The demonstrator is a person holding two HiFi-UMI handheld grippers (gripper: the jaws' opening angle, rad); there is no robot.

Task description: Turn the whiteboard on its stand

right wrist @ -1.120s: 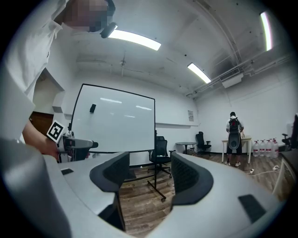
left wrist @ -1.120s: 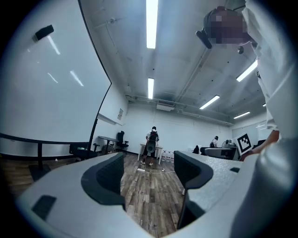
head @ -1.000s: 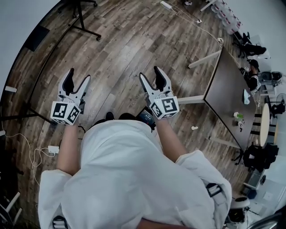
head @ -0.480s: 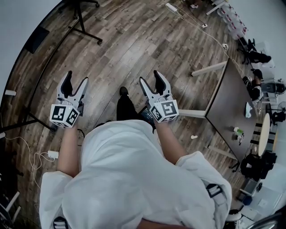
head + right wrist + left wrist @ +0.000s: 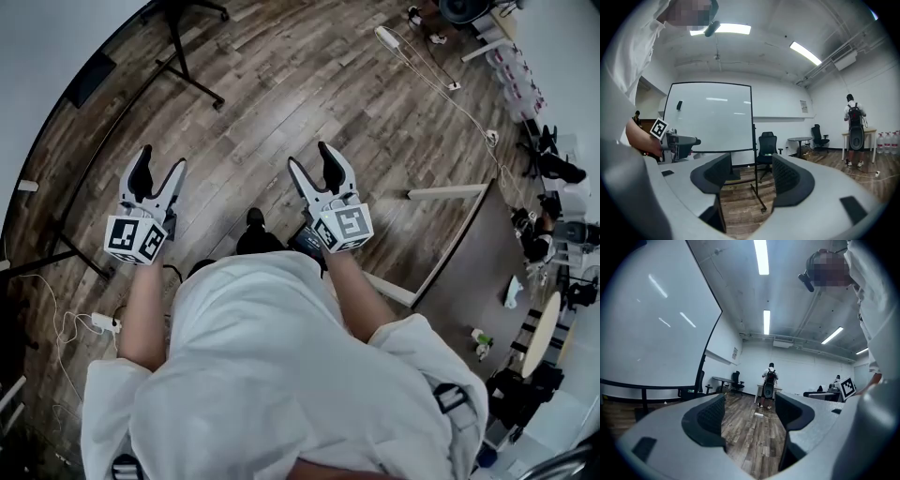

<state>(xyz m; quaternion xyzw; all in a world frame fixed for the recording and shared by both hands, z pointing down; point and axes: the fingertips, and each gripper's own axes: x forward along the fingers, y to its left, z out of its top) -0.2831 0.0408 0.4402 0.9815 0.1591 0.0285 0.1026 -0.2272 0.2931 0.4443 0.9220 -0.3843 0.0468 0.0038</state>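
Observation:
The whiteboard (image 5: 710,117) stands upright on its black stand (image 5: 757,197), a few steps ahead in the right gripper view. It fills the left side of the left gripper view as a big white panel (image 5: 651,319) with a black frame. In the head view its white face (image 5: 47,66) curves along the upper left, with a stand leg (image 5: 192,80) on the floor. My left gripper (image 5: 159,167) and right gripper (image 5: 312,161) are held out in front of the person, both open and empty, well short of the board. Nothing lies between the jaws of the left gripper (image 5: 750,411) or the right gripper (image 5: 750,176).
A dark table (image 5: 469,253) on white legs stands at the right. A black office chair (image 5: 766,145) and a round table (image 5: 800,139) stand beyond the board. A person with a backpack (image 5: 769,378) stands far off. Cables and a power strip (image 5: 98,322) lie on the wood floor at the left.
The person has stepped and turned, so the table has slid right and down in the head view. Both grippers keep the same open pose in front of the body.

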